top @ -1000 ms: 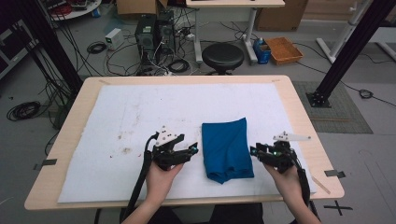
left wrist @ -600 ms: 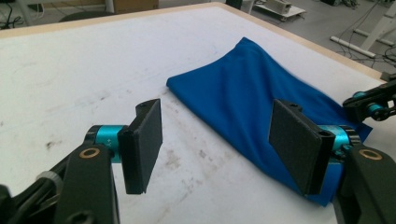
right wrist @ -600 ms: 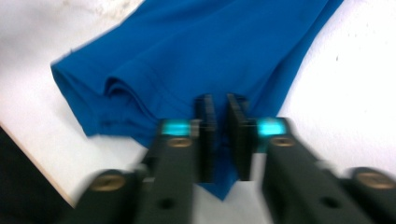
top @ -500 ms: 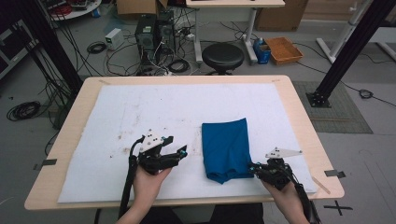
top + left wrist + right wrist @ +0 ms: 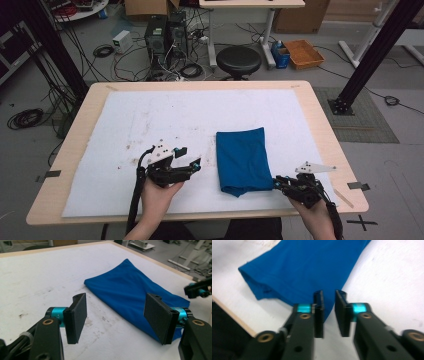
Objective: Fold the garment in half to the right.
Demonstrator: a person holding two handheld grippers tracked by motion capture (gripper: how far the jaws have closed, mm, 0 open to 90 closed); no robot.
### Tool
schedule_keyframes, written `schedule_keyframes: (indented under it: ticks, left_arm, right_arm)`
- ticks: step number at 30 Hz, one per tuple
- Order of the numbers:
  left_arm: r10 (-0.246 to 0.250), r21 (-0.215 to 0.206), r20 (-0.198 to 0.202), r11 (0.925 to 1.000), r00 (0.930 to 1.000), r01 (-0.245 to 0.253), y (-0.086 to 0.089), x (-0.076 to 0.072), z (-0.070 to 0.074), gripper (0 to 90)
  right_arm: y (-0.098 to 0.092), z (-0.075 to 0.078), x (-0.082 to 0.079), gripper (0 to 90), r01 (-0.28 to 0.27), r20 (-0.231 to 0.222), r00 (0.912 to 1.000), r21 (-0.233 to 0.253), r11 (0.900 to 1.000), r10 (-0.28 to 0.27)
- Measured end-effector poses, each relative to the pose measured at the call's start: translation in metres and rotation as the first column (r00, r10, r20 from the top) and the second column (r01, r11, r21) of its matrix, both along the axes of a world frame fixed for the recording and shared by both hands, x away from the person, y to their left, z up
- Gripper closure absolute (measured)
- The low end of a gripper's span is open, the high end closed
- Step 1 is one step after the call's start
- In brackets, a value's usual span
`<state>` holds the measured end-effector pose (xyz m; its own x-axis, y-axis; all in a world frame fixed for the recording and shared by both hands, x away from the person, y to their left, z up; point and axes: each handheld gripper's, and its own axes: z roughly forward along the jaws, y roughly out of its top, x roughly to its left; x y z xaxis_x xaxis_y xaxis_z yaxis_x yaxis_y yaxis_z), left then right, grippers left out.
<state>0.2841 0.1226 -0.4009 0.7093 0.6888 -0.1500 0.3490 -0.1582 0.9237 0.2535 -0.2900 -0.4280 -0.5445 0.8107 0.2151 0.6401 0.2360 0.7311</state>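
a white mat (image 5: 150,120) is spread under a folded blue cloth (image 5: 241,160). left of the cloth, the left gripper (image 5: 115,315) is held wide. at its near right corner, the right gripper (image 5: 329,307) is narrowed on nothing; only the top layer could be snagged, undoing the fold.

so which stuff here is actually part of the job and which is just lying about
In the job:
- blue cloth, folded
- left gripper
- right gripper
- white mat

Lying about:
- black stool
- orange tray
- computer towers
- floor cables
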Motion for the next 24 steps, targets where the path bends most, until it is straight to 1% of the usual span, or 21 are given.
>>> schedule_keyframes:
  ticks: [2, 4, 6, 9, 11, 12, 14, 15, 16, 18, 20, 21, 22, 24]
  left_arm:
    - [-0.005, 0.002, 0.013, 1.0, 0.9999, 0.005, 0.001, 0.001, 0.0, 35.4]
    - [-0.008, 0.004, 0.024, 1.0, 0.9997, 0.008, 0.003, 0.002, 0.0, 35.3]
    - [-0.005, 0.015, 0.028, 0.9999, 0.9996, 0.004, 0.006, 0.004, 0.0, 35.1]
    - [0.006, 0.026, 0.046, 0.9996, 0.9989, -0.007, 0.013, 0.006, 0.001, 35.0]
    - [0.017, 0.031, 0.055, 0.9993, 0.9983, -0.019, 0.018, 0.007, 0.002, 35.1]
    - [0.016, 0.028, 0.058, 0.9994, 0.9982, -0.018, 0.021, 0.008, 0.002, 35.0]
    - [0.02, 0.016, 0.062, 0.9996, 0.9979, -0.021, 0.026, 0.009, 0.002, 35.1]
    - [0.019, 0.01, 0.062, 0.9997, 0.9979, -0.02, 0.028, 0.01, 0.001, 35.1]
    - [0.017, 0.007, 0.058, 0.9998, 0.9982, -0.017, 0.029, 0.011, 0.001, 35.1]
    - [0.016, 0.0, 0.059, 0.9999, 0.9981, -0.016, 0.031, 0.011, 0.0, 35.0]
    - [0.009, -0.005, 0.059, 1.0, 0.9982, -0.008, 0.031, 0.012, 0.0, 35.0]
    - [-0.002, -0.009, 0.062, 1.0, 0.998, 0.003, 0.032, 0.013, -0.001, 34.9]
    - [-0.012, -0.02, 0.064, 0.9997, 0.9979, 0.014, 0.032, 0.014, -0.001, 34.3]
    - [-0.038, -0.059, 0.05, 0.9974, 0.998, 0.041, 0.035, 0.016, -0.003, 33.8]
  right_arm:
    - [-0.001, 0.005, 0.003, 70.1, 0.009, 0.025, 0.9996, 0.006, 1.0, -0.01]
    - [-0.001, 0.009, 0.008, 68.7, 0.015, 0.043, 0.999, 0.006, 1.0, -0.015]
    - [0.001, 0.013, 0.015, 63.4, 0.023, 0.061, 0.9979, 0.003, 1.0, -0.024]
    - [0.004, 0.016, 0.027, 61.2, 0.033, 0.07, 0.997, 0.0, 0.999, -0.033]
    - [0.007, 0.016, 0.032, 61.3, 0.029, 0.066, 0.9974, -0.002, 1.0, -0.029]
    - [0.009, 0.015, 0.032, 61.3, 0.023, 0.064, 0.9976, -0.002, 1.0, -0.023]
    - [0.015, 0.012, 0.026, 60.7, -0.014, 0.069, 0.9975, 0.004, 1.0, 0.013]
    - [0.019, 0.011, 0.022, 60.7, -0.041, 0.078, 0.9961, -0.006, 0.999, 0.042]
    - [0.023, 0.01, 0.017, 60.3, -0.056, 0.08, 0.9952, -0.023, 0.998, 0.057]
    - [0.029, 0.009, 0.009, 59.7, -0.091, 0.086, 0.9919, -0.028, 0.995, 0.093]
    - [0.033, 0.007, 0.004, 59.4, -0.111, 0.099, 0.9884, -0.051, 0.993, 0.115]
    - [0.033, 0.006, 0.002, 59.5, -0.115, 0.095, 0.9883, -0.054, 0.992, 0.119]
    - [0.034, 0.004, 0.001, 59.5, -0.115, 0.091, 0.9886, -0.061, 0.991, 0.121]
    - [0.034, 0.0, 0.001, 59.6, -0.118, 0.082, 0.989, -0.075, 0.99, 0.124]
